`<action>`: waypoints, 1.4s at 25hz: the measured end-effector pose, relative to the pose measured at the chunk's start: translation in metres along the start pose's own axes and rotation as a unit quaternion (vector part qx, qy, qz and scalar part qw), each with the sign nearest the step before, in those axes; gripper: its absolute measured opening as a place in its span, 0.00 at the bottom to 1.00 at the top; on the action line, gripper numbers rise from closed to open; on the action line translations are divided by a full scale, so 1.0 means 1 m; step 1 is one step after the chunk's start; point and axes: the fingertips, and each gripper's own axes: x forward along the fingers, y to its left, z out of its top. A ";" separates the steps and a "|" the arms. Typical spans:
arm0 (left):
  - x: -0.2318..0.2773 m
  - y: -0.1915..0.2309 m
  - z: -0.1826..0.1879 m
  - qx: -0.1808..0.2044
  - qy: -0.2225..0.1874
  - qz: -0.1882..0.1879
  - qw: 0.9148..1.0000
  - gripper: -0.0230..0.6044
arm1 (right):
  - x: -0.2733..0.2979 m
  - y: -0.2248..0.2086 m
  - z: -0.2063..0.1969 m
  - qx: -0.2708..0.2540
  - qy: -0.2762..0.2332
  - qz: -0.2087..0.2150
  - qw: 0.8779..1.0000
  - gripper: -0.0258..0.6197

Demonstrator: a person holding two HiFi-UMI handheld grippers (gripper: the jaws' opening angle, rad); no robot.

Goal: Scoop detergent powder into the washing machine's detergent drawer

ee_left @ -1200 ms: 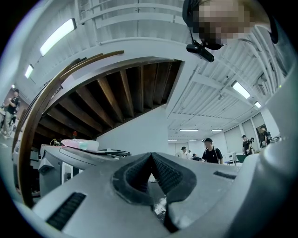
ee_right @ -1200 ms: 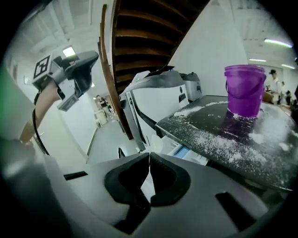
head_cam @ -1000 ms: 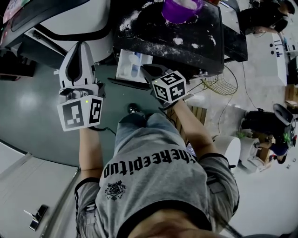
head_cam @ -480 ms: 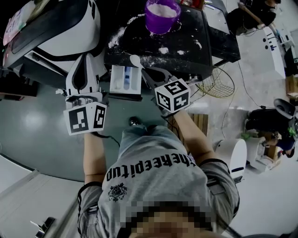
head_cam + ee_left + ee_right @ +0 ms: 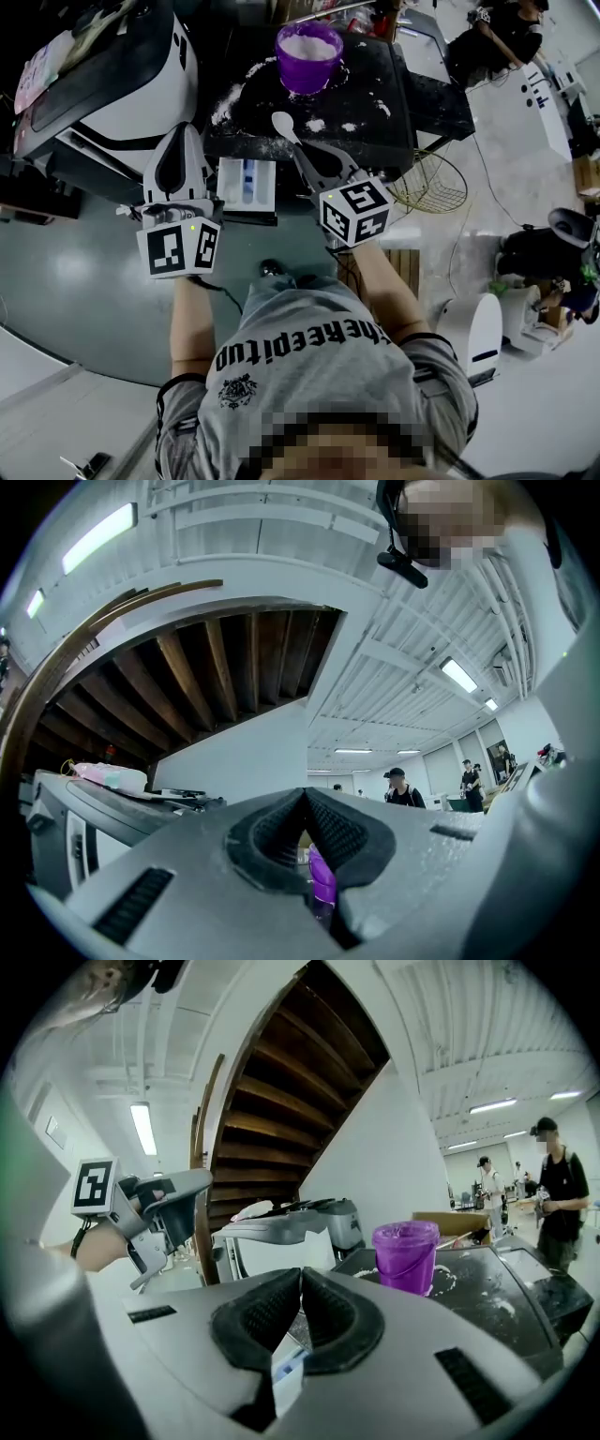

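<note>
Left gripper (image 5: 180, 131): jaws closed, nothing gripped, left of detergent drawer (image 5: 246, 184).
Right gripper (image 5: 301, 147): closed on white spoon (image 5: 280, 122).
Purple bucket (image 5: 307, 56): far, on black table (image 5: 394, 98).

I'm carrying the right gripper (image 5: 305, 157) off the drawer (image 5: 246, 183) toward the table (image 5: 412, 103), its spoon (image 5: 284, 124) coming into sight, left gripper (image 5: 180, 136) edging nearer the drawer, bucket (image 5: 307, 56) sliding fully into view.
</note>
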 end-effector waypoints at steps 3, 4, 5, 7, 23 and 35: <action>0.003 -0.010 0.003 0.001 -0.003 -0.007 1.000 0.04 | -0.012 -0.005 0.014 -0.006 -0.018 -0.009 1.000 0.05; 0.004 -0.013 0.004 0.001 -0.004 -0.009 1.000 0.04 | -0.016 -0.007 0.017 -0.007 -0.023 -0.013 1.000 0.05; 0.005 -0.016 0.006 0.001 -0.005 -0.011 1.000 0.04 | -0.020 -0.009 0.021 -0.008 -0.029 -0.017 0.999 0.05; 0.007 -0.023 0.008 0.001 -0.007 -0.016 1.000 0.04 | -0.029 -0.013 0.028 -0.012 -0.039 -0.025 0.999 0.05; 0.016 -0.079 0.020 -0.003 -0.019 -0.052 0.998 0.04 | -0.099 -0.050 0.076 -0.045 -0.112 -0.096 0.988 0.05; 0.009 -0.114 0.031 -0.001 -0.029 -0.072 0.997 0.04 | -0.156 -0.059 0.098 -0.081 -0.156 -0.154 0.972 0.05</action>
